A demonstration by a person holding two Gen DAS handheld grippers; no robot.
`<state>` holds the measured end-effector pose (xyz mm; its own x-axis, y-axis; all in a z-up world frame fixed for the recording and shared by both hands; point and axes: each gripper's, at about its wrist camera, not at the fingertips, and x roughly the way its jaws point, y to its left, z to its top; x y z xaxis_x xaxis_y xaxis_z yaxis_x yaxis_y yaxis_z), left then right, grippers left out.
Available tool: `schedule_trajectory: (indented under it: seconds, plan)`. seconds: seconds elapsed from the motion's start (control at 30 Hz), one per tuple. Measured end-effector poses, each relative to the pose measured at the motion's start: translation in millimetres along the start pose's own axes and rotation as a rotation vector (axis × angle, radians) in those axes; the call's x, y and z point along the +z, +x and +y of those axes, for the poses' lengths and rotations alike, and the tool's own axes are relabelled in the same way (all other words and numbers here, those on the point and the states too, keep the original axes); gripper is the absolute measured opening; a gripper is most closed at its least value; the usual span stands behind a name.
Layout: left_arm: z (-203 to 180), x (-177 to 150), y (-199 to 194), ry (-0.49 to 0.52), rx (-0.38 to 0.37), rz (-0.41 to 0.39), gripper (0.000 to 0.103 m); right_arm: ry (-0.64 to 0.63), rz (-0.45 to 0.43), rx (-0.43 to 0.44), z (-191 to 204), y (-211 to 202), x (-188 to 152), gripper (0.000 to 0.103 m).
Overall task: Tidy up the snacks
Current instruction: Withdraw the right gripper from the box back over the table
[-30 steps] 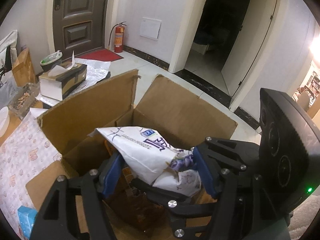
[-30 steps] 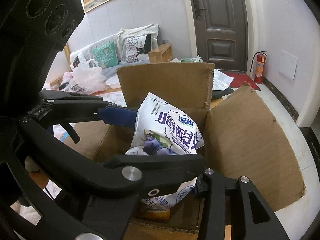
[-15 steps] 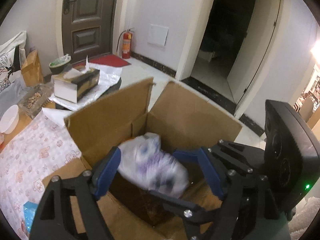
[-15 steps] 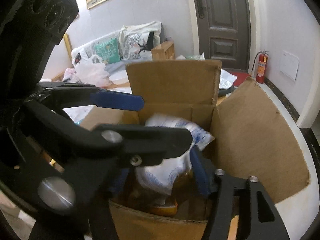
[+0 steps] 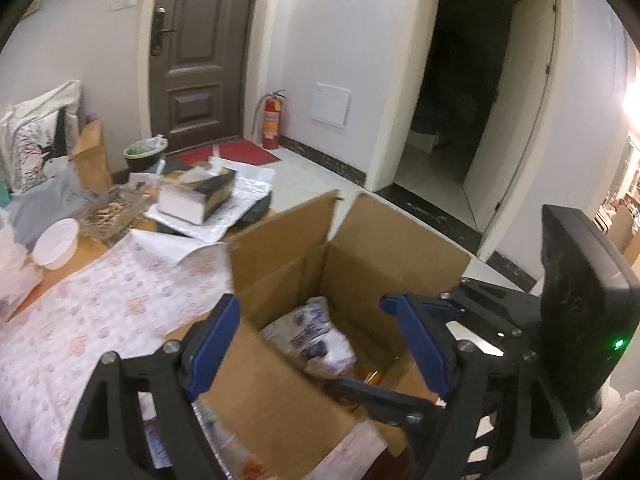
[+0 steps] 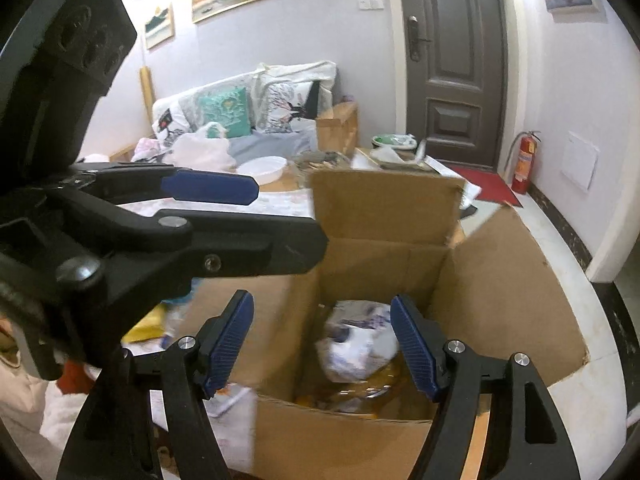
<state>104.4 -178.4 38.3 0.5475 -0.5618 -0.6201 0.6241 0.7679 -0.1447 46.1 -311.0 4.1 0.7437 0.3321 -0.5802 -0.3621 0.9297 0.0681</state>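
Both the left tongs [image 5: 314, 344] and the right tongs [image 6: 322, 346] hang spread and empty above the open box [image 6: 500, 280] on the bench [image 5: 80, 320], where the white bag [image 6: 356, 344] lies loose atop other snacks, apparently stowed.

the cardboard box [image 5: 384, 248] at lower centre is plain brown. the snack bag [image 5: 308, 336] inside it is white with purple-blue print, over amber-orange packets [image 6: 360, 392]. each gripper, left gripper [image 5: 320, 348] and right gripper [image 6: 322, 344], is black with ribbed blue pads [image 6: 228, 340]. the bench [image 5: 100, 312] at left wears a white cloth with a pale pink flower pattern. the fire extinguisher [image 5: 272, 120] is red, like the doormat [image 5: 224, 154]. the door [image 5: 196, 52] at upper centre is dark brown, the bowl [image 5: 54, 242] white, and one cushion [image 6: 226, 110] teal.
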Motion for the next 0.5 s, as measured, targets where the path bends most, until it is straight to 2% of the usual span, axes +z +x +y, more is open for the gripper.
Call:
schedule_trajectory:
  seconds: [0.27, 0.5]
  plan:
    - [59, -43, -67, -0.076, 0.110, -0.059, 0.078, -0.085, -0.014, 0.106, 78, -3, 7, 0.068]
    - [122, -99, -102, -0.175, 0.192, -0.072, 0.078, -0.119, 0.052, 0.221, 152, 24, 2, 0.067]
